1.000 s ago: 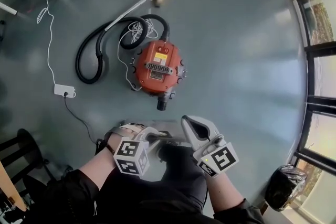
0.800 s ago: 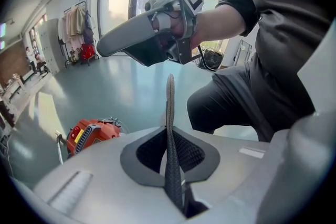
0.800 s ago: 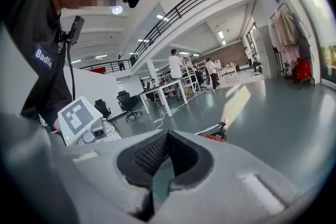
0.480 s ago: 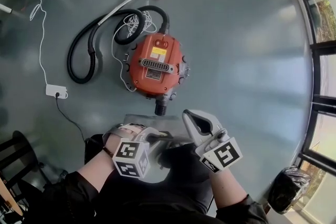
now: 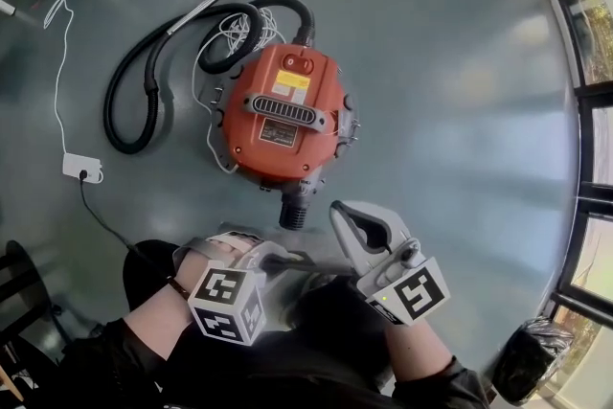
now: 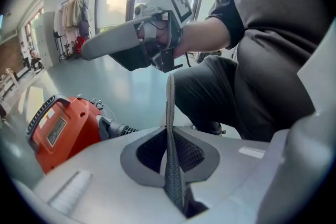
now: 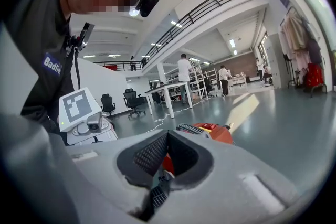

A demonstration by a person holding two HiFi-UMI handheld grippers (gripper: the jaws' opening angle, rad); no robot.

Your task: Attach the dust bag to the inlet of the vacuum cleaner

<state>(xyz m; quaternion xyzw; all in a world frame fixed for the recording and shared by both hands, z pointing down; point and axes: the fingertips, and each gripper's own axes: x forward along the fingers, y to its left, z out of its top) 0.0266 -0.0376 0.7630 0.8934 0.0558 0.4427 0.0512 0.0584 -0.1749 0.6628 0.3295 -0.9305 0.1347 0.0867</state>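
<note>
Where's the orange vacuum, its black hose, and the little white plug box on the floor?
orange vacuum (image 5: pixel 321 134): head view, on its orange top shell.
black hose (image 5: pixel 111 105): head view, on the left bend of its loop.
white plug box (image 5: pixel 81 168): head view, on its middle.

The left gripper (image 6: pixel 173 178) clamps the upright grey edge of the dust bag (image 6: pixel 169 113). Lower left lies the orange vacuum cleaner (image 6: pixel 56 131), its inlet (image 6: pixel 116 128) toward the bag; the right gripper (image 6: pixel 90 49) hangs above.

Orange vacuum (image 5: pixel 283 115) on floor (image 5: pixel 460 110), ribbed inlet (image 5: pixel 294 209) facing seemingly grey dust bag (image 6: pixel 170 128).
</note>
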